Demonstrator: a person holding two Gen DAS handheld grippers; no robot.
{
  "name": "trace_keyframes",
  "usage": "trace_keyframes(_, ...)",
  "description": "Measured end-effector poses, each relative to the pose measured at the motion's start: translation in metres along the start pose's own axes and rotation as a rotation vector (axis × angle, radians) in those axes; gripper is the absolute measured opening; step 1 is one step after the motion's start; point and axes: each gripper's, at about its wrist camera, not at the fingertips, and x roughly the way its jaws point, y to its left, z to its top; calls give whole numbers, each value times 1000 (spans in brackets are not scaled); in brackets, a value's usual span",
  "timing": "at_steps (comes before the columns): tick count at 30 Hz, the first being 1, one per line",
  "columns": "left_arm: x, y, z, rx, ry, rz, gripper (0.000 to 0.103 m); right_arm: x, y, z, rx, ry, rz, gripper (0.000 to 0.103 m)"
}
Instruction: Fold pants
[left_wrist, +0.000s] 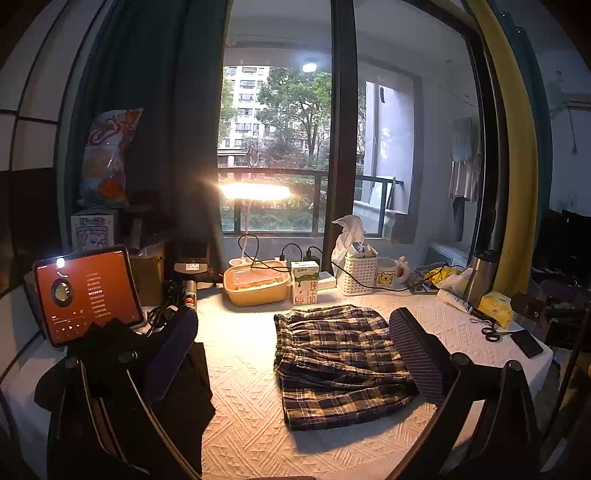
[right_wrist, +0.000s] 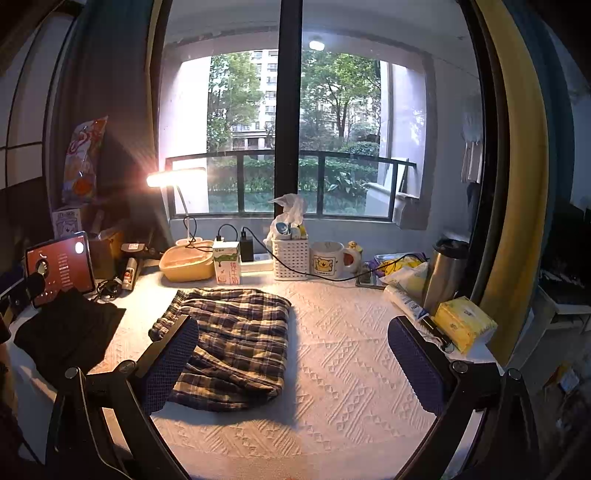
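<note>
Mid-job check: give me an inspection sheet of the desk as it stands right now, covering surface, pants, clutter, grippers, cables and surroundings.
Surface: white textured cloth covers the desk, bare in front.
Job's things: plaid pants lie folded in a compact stack; black garment lies flat at left.
Clutter: tablet lit, yellow container, milk carton, white basket, bear mug, steel flask, tissue pack, scissors.
Grippers: left gripper open, holding nothing; right gripper open, holding nothing.
Cables: black cable runs past the basket and mug; charger plugged in behind the carton.
Surroundings: desk lamp on, window behind, dark curtain at left.
</note>
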Motion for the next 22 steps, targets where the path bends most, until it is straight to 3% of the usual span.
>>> trace_keyframes(22, -2, -1, 0, 2, 1, -3, 102, -1, 0, 0, -2, -1, 1, 103)
